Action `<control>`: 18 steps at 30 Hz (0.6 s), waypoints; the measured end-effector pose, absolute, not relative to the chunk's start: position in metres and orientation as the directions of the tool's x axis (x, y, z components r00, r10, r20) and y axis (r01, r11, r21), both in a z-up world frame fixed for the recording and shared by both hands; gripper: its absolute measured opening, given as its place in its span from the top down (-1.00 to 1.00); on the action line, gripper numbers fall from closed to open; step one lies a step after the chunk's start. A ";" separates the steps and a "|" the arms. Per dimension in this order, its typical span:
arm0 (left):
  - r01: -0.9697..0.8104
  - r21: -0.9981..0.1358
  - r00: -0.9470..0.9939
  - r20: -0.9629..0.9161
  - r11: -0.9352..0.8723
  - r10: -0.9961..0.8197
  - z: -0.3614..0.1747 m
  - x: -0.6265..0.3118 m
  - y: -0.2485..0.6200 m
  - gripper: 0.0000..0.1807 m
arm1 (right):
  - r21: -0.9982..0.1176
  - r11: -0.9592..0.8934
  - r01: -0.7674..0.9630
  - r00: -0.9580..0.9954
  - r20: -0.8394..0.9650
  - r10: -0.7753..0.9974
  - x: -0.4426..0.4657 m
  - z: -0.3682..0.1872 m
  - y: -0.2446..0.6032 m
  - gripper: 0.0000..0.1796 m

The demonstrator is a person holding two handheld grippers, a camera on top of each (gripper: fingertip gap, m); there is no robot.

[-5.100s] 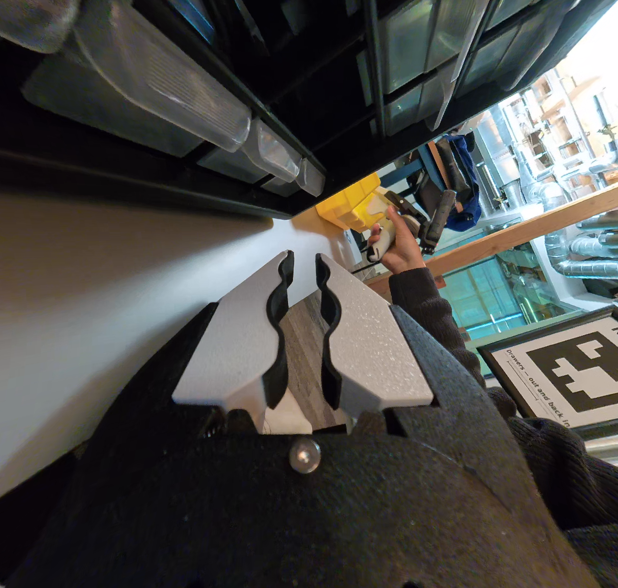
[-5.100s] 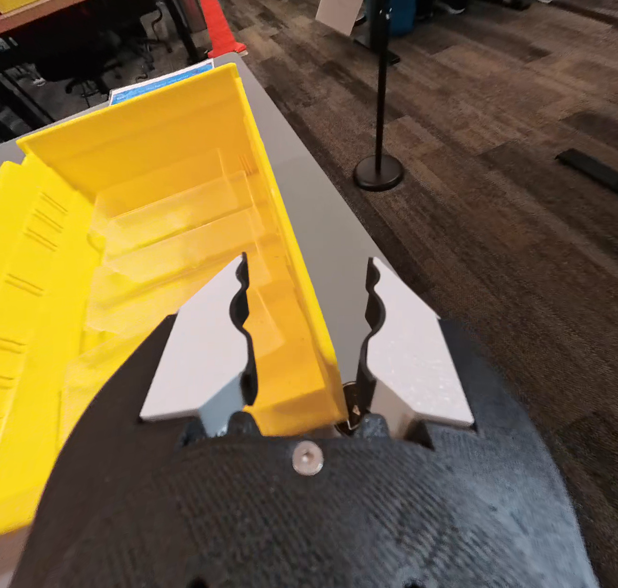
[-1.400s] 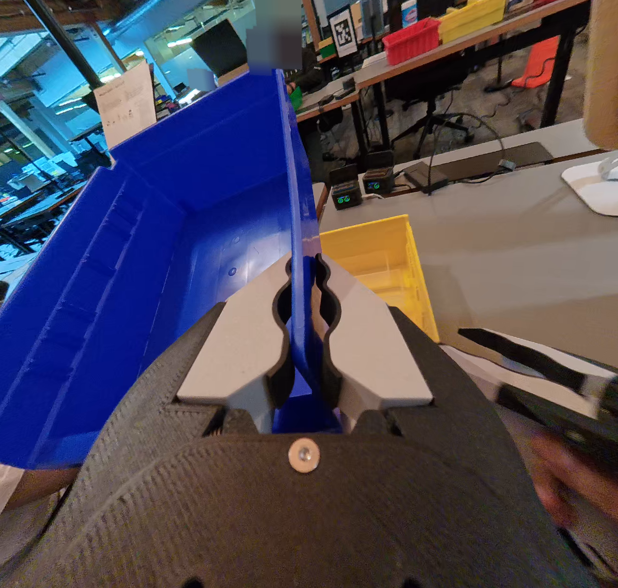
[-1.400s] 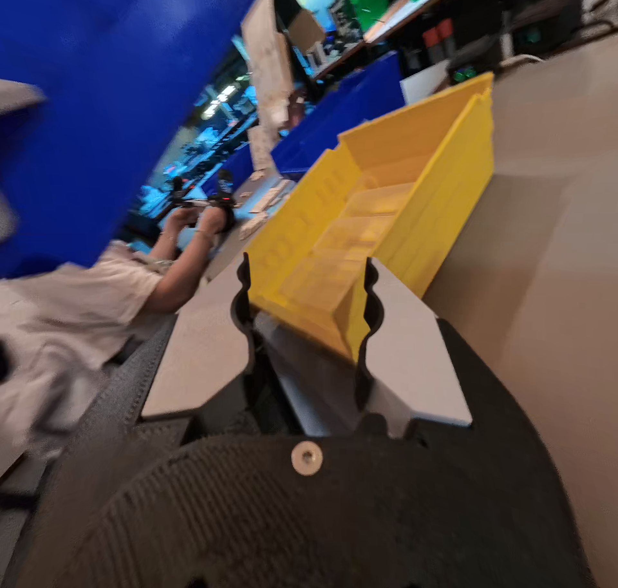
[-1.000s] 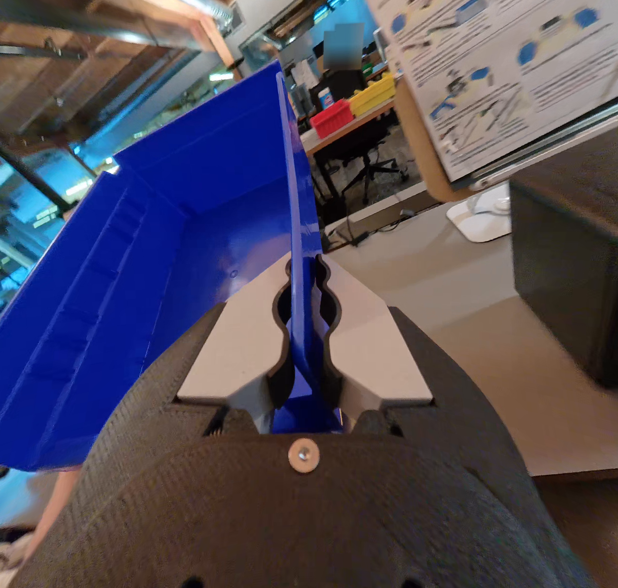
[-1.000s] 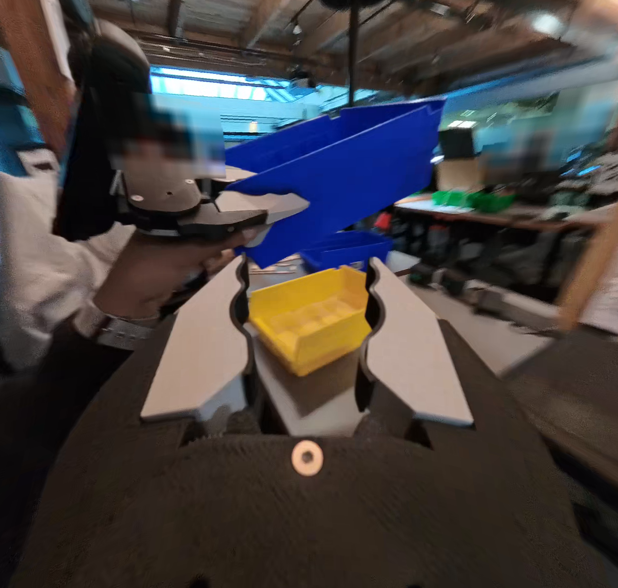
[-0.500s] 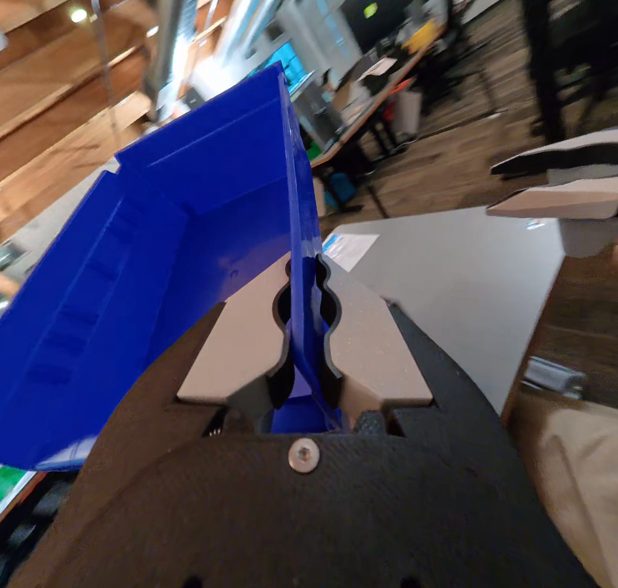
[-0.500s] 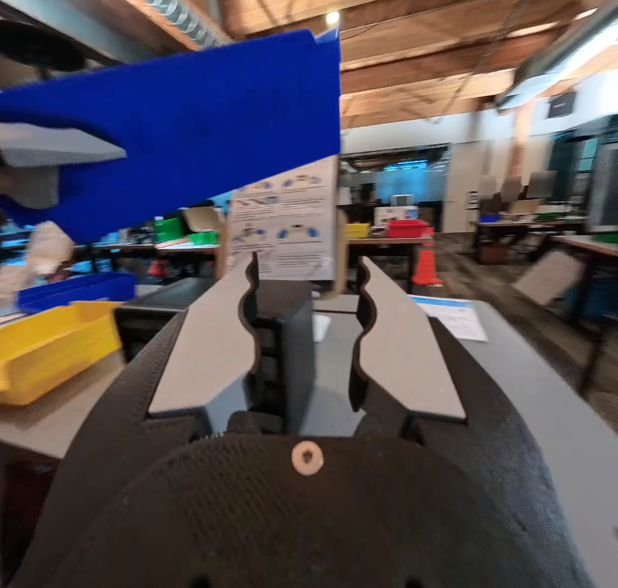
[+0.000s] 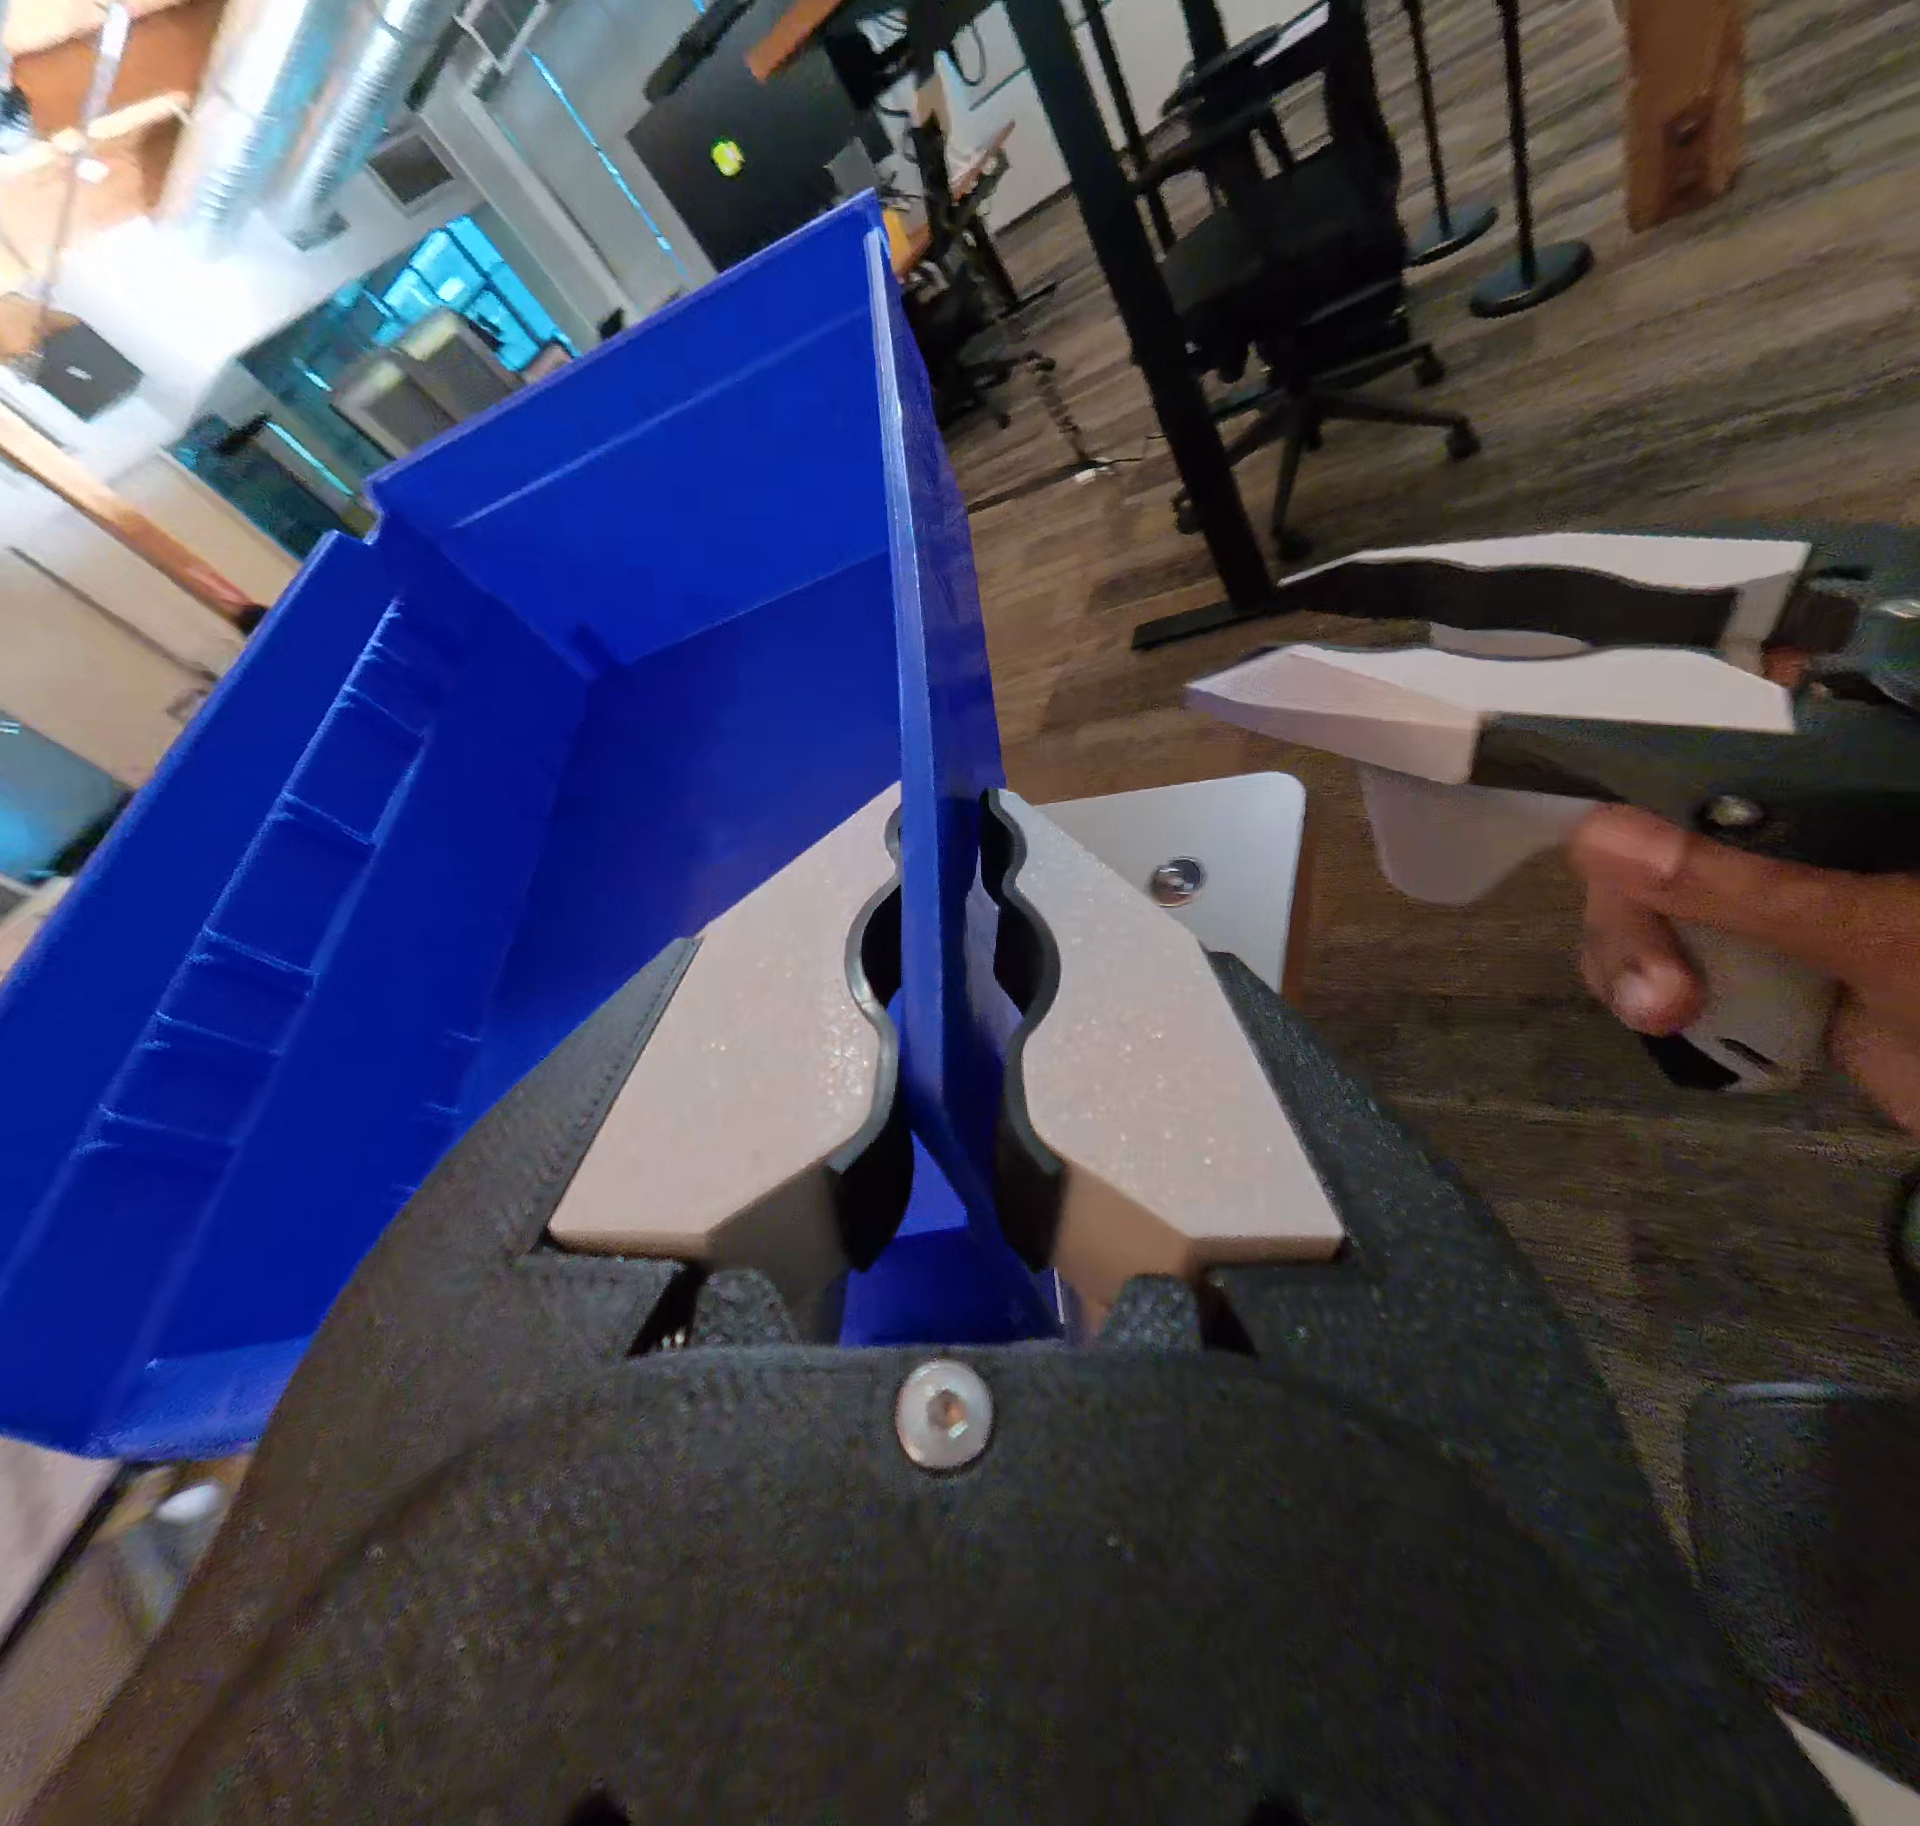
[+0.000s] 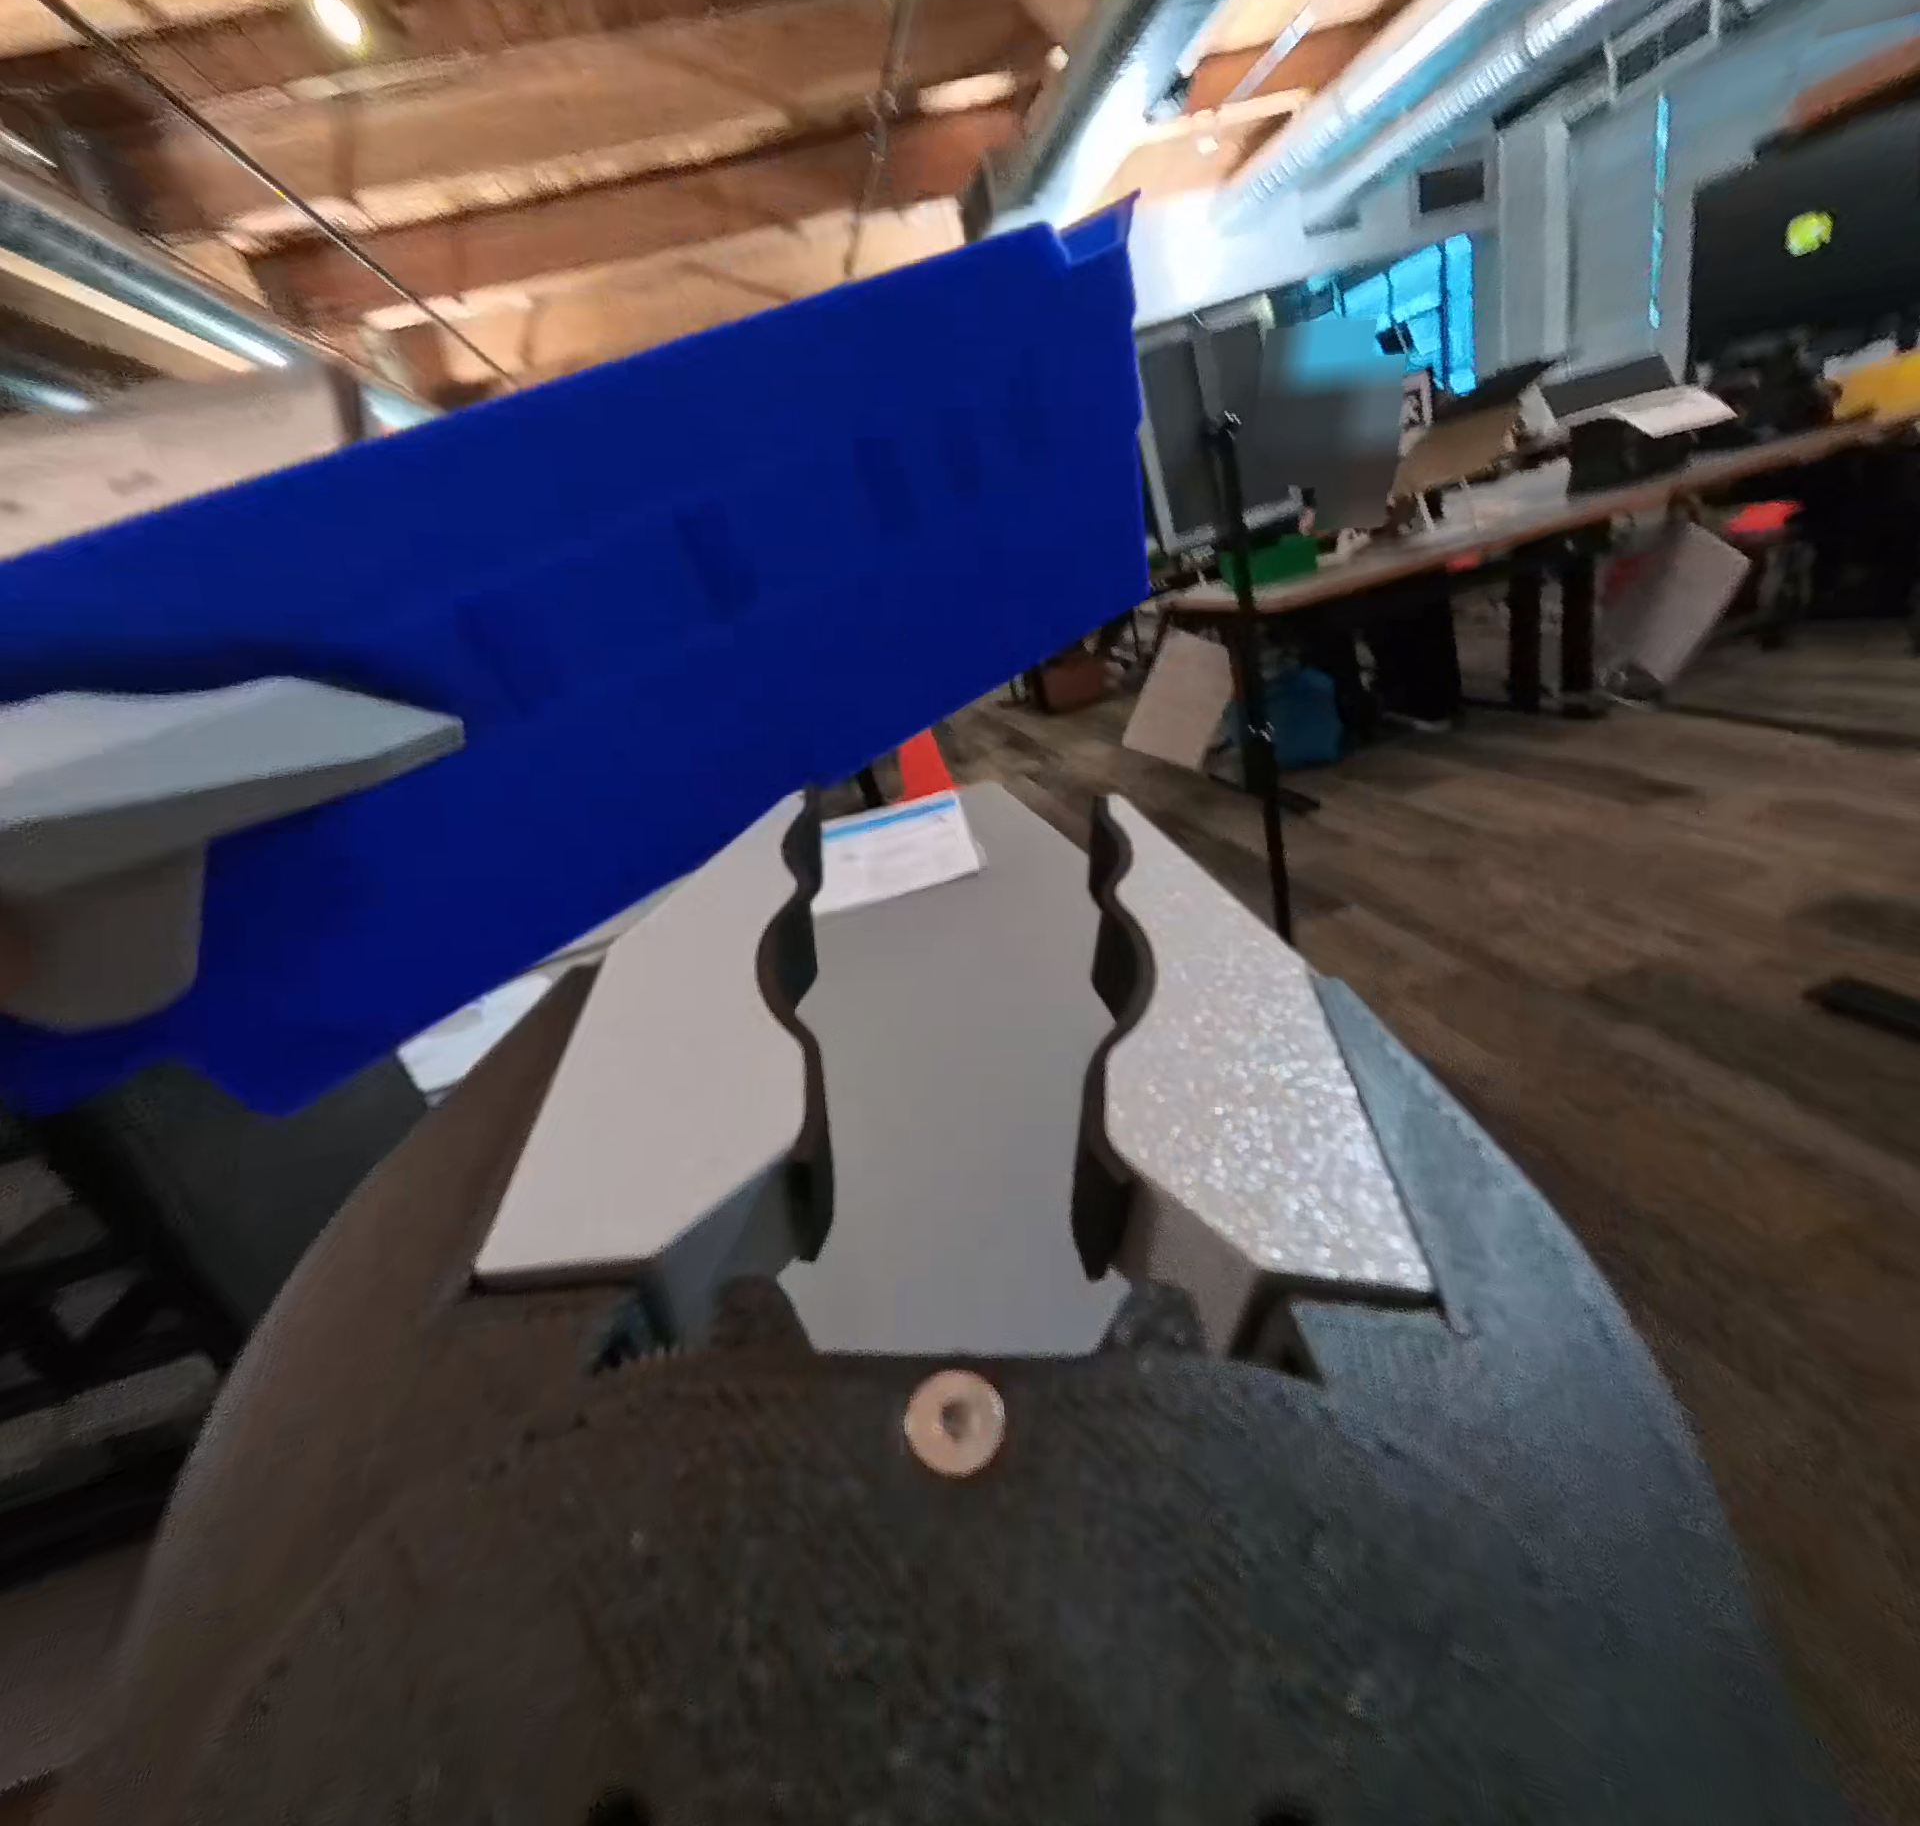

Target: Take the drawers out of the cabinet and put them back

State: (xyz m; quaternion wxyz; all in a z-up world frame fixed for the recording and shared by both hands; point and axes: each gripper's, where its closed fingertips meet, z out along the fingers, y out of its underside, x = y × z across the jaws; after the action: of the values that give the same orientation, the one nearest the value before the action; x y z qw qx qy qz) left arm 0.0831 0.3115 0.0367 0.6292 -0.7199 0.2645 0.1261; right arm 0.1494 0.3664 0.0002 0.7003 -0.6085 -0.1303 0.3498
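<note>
now swung off the yellow bin: left gripper (image 9: 940,955) pinching blue drawer (image 9: 582,696), right gripper (image 10: 951,987) spread above grey table (image 10: 935,1101)

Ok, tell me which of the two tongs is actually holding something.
The left tongs: they are clamped on the side wall of the blue drawer. The right tongs stand open and empty, with only the grey tabletop between them.

The left wrist view looks forward along the left gripper (image 9: 940,955), very near the open blue plastic bin (image 9: 623,633) that fills its left half, tilted towards the wooden floor (image 9: 1558,405) far off. The right wrist view looks along the right gripper (image 10: 951,945) over the grey desk (image 10: 945,1101) to the far room. Both views share the bin (image 10: 644,613), and each shows the other gripper to one side.
</note>
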 end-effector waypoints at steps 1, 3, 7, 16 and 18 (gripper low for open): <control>-0.529 -0.845 0.832 -0.499 -0.076 -0.243 0.024 0.087 0.316 0.94 | -0.951 -0.005 -0.308 0.740 -0.244 0.627 0.151 -0.008 0.373 0.39; -0.512 -0.852 0.839 -0.469 -0.110 -0.275 -0.002 0.089 0.323 0.94 | -0.969 -0.023 -0.248 0.784 -0.214 0.582 0.153 -0.022 0.383 0.38; -0.492 -0.846 0.859 -0.432 -0.205 -0.276 -0.057 0.075 0.343 0.95 | -0.975 -0.042 -0.219 0.781 -0.201 0.592 0.143 -0.032 0.382 0.32; -0.434 -0.841 0.899 -0.377 -0.324 -0.224 -0.119 0.037 0.370 0.94 | -0.990 -0.076 -0.120 0.759 -0.141 0.636 0.118 -0.055 0.378 0.27; -0.432 -0.839 0.901 -0.380 -0.333 -0.211 -0.125 0.032 0.373 0.95 | -0.991 -0.087 -0.105 0.757 -0.136 0.639 0.115 -0.060 0.378 0.27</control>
State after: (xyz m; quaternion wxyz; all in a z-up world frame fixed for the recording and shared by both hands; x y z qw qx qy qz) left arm 0.0323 0.3734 -0.1246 0.5426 -0.8099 0.1982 0.1018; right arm 0.1150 0.3779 -0.0599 0.6462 -0.6790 -0.1967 0.2876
